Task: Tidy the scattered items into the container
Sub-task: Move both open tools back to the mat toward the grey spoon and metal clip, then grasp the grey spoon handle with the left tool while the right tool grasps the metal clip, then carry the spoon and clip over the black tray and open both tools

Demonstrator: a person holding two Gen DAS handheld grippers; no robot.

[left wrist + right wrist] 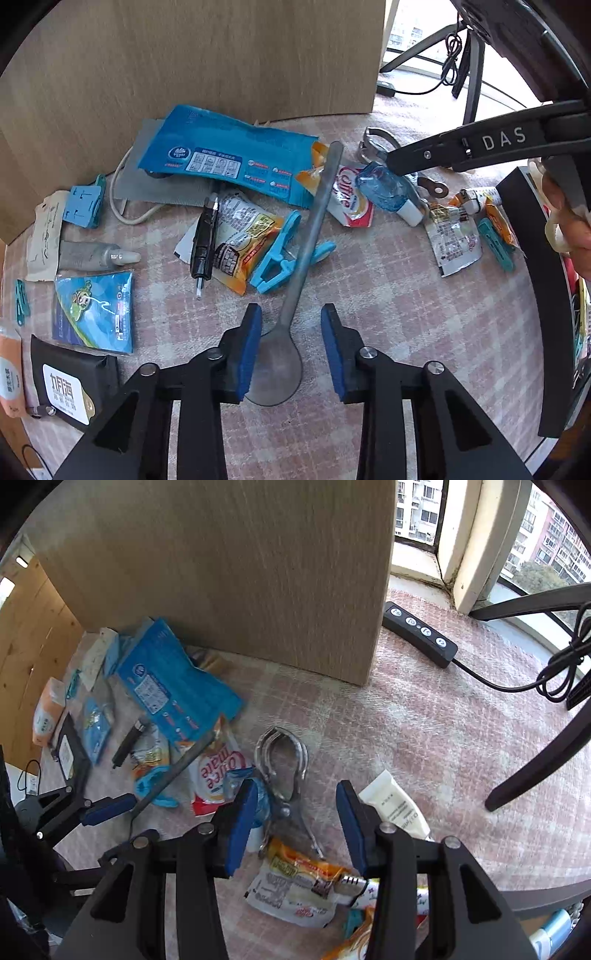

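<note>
Metal spoon (295, 280) is lying on the checked bench (388, 295), its bowl between the blue pads of the left tool (291, 345), which is standing narrowed around it with gaps showing on both sides. Its handle is crossing a blue clip (275, 258) and reaching toward a blue pouch (229, 155). Right tool (297, 827) is hanging partly open over a metal clamp (284, 760) and a snack packet (295, 886), gripping nothing. A white tube (395, 805) is lying just beside its right pad. The black container (532, 266) is sitting at the right edge of the left view.
</note>
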